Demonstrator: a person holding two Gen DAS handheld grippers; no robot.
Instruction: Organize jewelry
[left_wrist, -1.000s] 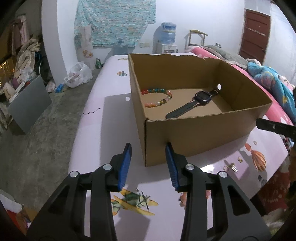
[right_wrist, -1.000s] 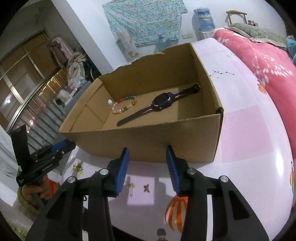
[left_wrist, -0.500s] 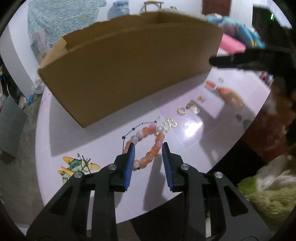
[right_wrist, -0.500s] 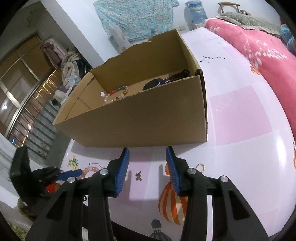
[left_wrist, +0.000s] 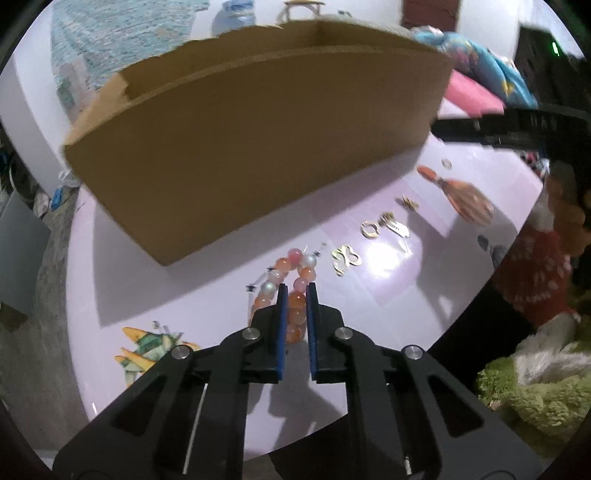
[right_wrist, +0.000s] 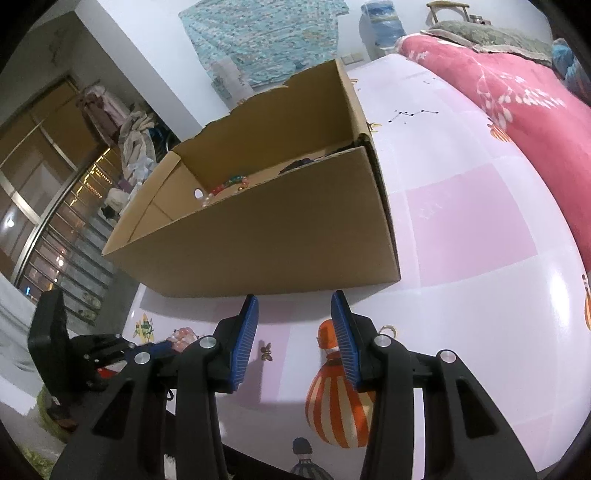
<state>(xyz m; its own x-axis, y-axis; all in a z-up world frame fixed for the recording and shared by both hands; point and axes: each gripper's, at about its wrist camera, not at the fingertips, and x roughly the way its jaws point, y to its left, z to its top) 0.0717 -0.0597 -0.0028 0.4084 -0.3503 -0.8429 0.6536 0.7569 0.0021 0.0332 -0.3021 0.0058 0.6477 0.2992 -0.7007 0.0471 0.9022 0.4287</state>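
An orange and white bead bracelet (left_wrist: 295, 266) lies on the pink table in front of the cardboard box (left_wrist: 258, 140). My left gripper (left_wrist: 297, 291) points down at it; its jaws are closing, and the blue pads press on the beads of the bracelet's near side. In the right wrist view the left gripper (right_wrist: 162, 347) and the bracelet (right_wrist: 181, 336) show at lower left. My right gripper (right_wrist: 295, 306) hangs open over the table before the box (right_wrist: 277, 229), with nothing between its fingers. Inside the box lie a multicoloured bead bracelet (right_wrist: 229, 184) and a dark watch (right_wrist: 299, 164), mostly hidden.
Small gold pieces lie right of the bracelet: a butterfly-shaped one (left_wrist: 345, 258), a ring (left_wrist: 370, 229), a clip (left_wrist: 393, 223) and a far small ring (left_wrist: 447, 162). Another gold ring (right_wrist: 388, 329) lies beside my right gripper. A pink blanket (right_wrist: 517, 92) lies on the right.
The left gripper swung from above the box down to the table in front of it and narrowed its jaws onto the orange bracelet. The right gripper sank slightly and stayed open.
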